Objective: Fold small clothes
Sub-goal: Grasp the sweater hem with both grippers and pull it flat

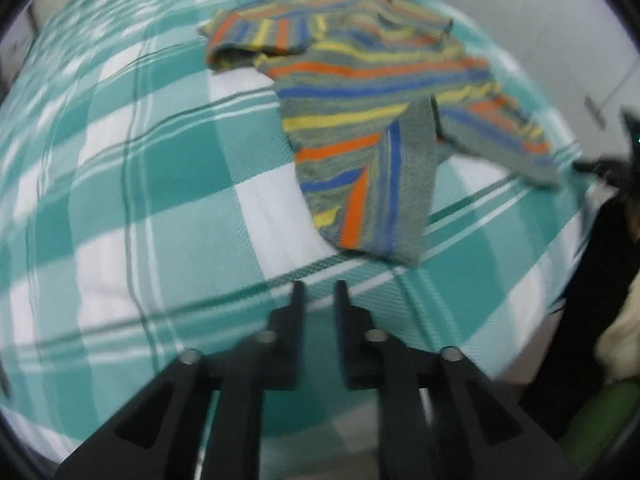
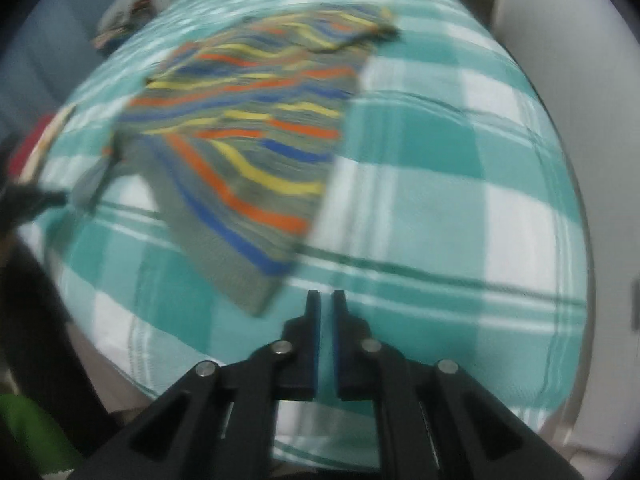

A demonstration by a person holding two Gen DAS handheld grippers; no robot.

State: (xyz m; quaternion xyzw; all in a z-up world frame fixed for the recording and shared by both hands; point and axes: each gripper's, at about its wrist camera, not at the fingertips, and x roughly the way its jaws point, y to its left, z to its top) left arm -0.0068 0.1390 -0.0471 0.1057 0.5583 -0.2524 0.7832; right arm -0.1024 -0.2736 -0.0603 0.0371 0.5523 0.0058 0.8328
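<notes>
Lying partly folded on the teal-and-white checked cloth (image 1: 168, 208), the striped shirt (image 1: 360, 92) has one corner turned over diagonally; left wrist view shows that flap and a bunched sleeve sharply, right wrist view only blurs them. Left gripper (image 1: 319, 288) hovers just short of the shirt's near edge, fingers parted, nothing between them. Right gripper (image 2: 326, 296) sits beside the shirt's near corner, fingers nearly together with a thin gap, holding nothing.

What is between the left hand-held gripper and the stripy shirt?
Nothing but bare checked cloth lies between the left hand-held gripper and the shirt, as the left wrist view shows.
</notes>
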